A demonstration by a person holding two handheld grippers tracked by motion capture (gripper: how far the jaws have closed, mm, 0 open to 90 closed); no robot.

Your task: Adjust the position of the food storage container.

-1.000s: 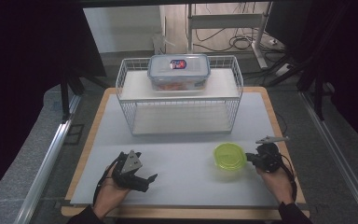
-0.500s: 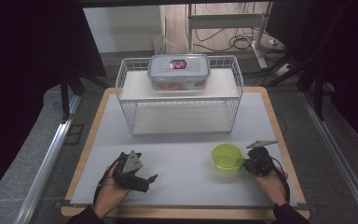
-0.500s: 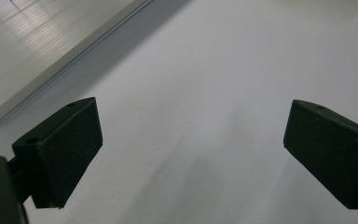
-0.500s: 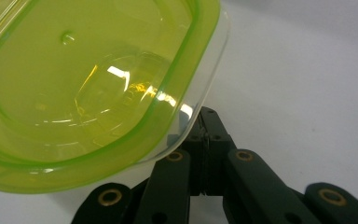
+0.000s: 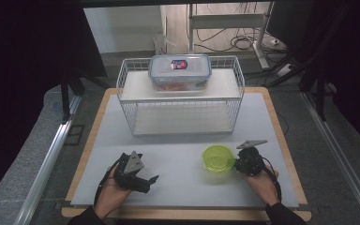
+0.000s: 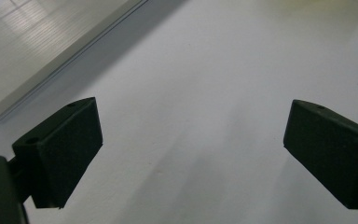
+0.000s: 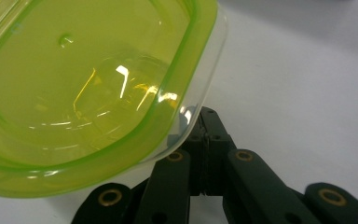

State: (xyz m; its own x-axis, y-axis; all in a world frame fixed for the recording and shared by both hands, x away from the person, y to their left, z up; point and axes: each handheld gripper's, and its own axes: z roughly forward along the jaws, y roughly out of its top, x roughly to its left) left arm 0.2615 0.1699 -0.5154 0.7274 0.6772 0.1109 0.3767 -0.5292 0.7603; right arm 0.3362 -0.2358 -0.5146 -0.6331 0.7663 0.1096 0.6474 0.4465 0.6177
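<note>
- Right gripper (image 5: 242, 161) has its fingers pressed together on the rim of the green container (image 5: 218, 158), which sits on the bench (image 5: 178, 154) in front of the wire rack (image 5: 180, 96).
- That's a thin edge grip, so I'd guess the container could tilt or slip out if lifted quickly.
- Left gripper (image 5: 143, 180) rests near the front edge, fingers (image 6: 63, 149) spread wide, holding nothing.
- A lidded box (image 5: 180, 71) sits on top of the rack, well apart from both.
</note>
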